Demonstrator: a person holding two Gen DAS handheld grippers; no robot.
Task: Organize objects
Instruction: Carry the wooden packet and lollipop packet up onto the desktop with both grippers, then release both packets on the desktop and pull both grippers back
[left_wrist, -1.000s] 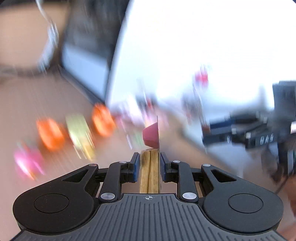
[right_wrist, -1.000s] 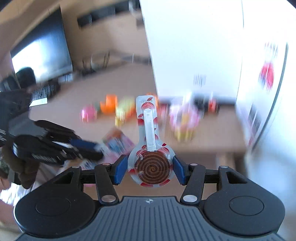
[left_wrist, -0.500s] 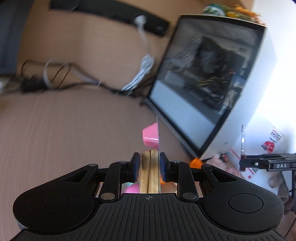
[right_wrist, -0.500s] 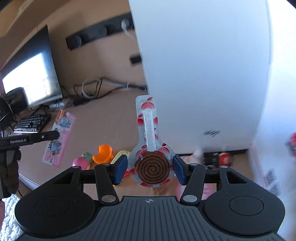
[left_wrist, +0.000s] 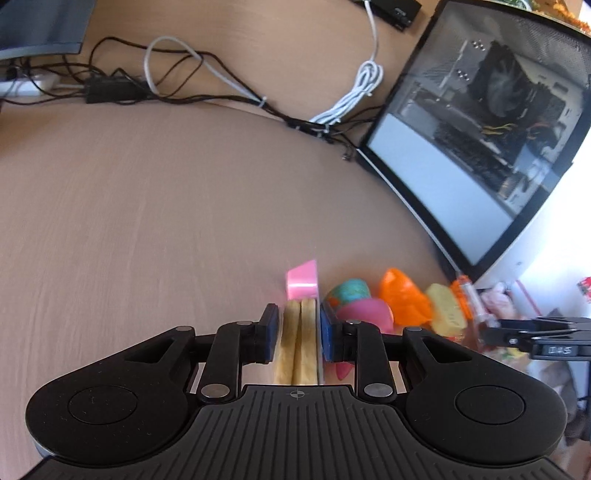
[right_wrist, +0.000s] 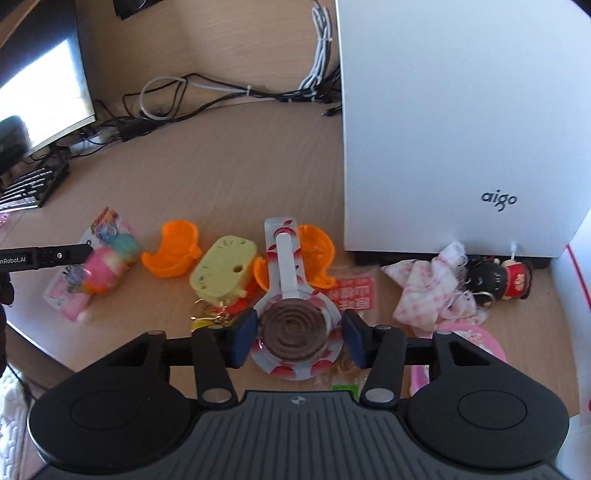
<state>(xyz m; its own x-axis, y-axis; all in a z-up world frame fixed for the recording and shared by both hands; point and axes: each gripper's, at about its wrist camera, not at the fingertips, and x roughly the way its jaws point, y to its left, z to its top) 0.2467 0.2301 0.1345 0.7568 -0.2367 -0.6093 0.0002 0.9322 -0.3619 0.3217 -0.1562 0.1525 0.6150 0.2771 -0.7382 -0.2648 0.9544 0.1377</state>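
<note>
Right claw (right_wrist: 299, 336) near "aigo" case (right_wrist: 461, 129)

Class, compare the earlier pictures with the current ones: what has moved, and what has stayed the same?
Both grippers have swung down toward the wooden desk, so the scattered toys now lie close below. The right gripper has just closed slightly, still holding the wrapped chocolate spiral lollipop. The left gripper still clamps the packaged tan sticks.

2 orange shells (right_wrist: 173, 254), 1 yellow toy (right_wrist: 221, 273), 1 doll keychain (right_wrist: 495, 277)
</note>
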